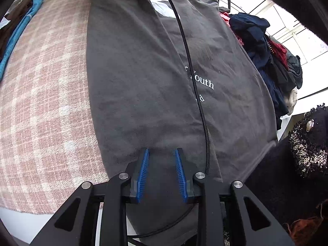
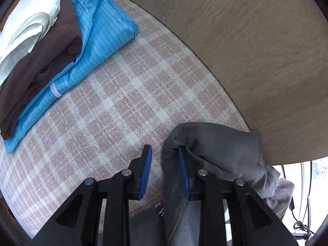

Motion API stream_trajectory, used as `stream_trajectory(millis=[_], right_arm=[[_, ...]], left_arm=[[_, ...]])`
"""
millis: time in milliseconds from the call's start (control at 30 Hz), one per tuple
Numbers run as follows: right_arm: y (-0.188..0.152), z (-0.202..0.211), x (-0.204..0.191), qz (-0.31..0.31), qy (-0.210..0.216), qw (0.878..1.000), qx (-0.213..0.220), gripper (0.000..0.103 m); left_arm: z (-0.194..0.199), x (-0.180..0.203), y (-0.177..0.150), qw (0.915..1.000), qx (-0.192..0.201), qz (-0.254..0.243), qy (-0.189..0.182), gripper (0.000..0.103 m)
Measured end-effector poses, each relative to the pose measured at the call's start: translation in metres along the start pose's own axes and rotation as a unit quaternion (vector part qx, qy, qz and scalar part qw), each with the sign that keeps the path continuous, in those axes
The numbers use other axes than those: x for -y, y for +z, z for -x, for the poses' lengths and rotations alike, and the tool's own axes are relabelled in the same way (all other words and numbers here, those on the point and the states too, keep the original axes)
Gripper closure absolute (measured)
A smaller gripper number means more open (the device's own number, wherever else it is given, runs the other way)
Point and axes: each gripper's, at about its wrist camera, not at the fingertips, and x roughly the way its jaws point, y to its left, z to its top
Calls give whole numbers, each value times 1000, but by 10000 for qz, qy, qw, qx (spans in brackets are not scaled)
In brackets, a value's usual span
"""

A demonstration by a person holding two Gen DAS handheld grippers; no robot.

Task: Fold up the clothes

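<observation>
Grey T-shirt [image 1: 143, 78] lies under spread left gripper [image 1: 161, 150] on plaid blanket [image 1: 45, 94].

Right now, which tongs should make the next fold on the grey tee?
Probably right: the right tongs are open with the grey T-shirt bunched over one finger. The left tongs are open over flat cloth.

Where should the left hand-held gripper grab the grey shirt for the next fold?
Probably the near hem of the grey shirt, coming in low from the near edge. The shirt lies flat on the checked blanket, and the open left hand-held gripper already straddles that hem.
</observation>
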Motion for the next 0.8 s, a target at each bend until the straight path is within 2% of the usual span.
stream_trajectory(millis=[67, 100, 133, 233, 333, 433, 500, 567, 700, 767, 800], right_arm=[[0, -1, 8, -71, 184, 9998, -7, 78], [-1, 0, 14, -102, 204, 9997, 5, 93], [-3, 0, 19, -133, 223, 9997, 16, 97], [-10, 7, 32, -297, 475, 9984, 121, 98], [-21, 28, 44, -430, 717, 9956, 418, 98], [-36, 53, 69, -694, 788, 9916, 760, 98], [-49, 71, 92, -938, 649, 9887, 974, 98], [-58, 82, 114, -1091, 254, 9874, 1122, 98], [-64, 82, 135, -1318, 261, 9837, 1199, 95], [-67, 81, 146, -1431, 264, 9816, 1237, 87], [-69, 81, 151, -1488, 266, 9805, 1256, 75]], left_arm=[[0, 1, -1, 10000, 13, -51, -3, 75], [-1, 2, 0, 10000, 22, -71, 3, 74], [-5, 7, 2, 10000, 30, -68, 7, 74], [-6, 8, 3, 10000, 54, -75, 0, 73], [-7, 9, 3, 10000, 46, -84, -4, 73], [-7, 9, 4, 9999, 19, -118, 8, 72], [-8, 10, 5, 9999, 8, -125, 13, 72], [-9, 11, 6, 9999, 6, -131, 13, 71], [-10, 14, 7, 9998, -23, -195, 22, 66], [-10, 14, 6, 9997, -55, -234, 46, 64], [-10, 15, 6, 9997, -65, -249, 50, 63]])
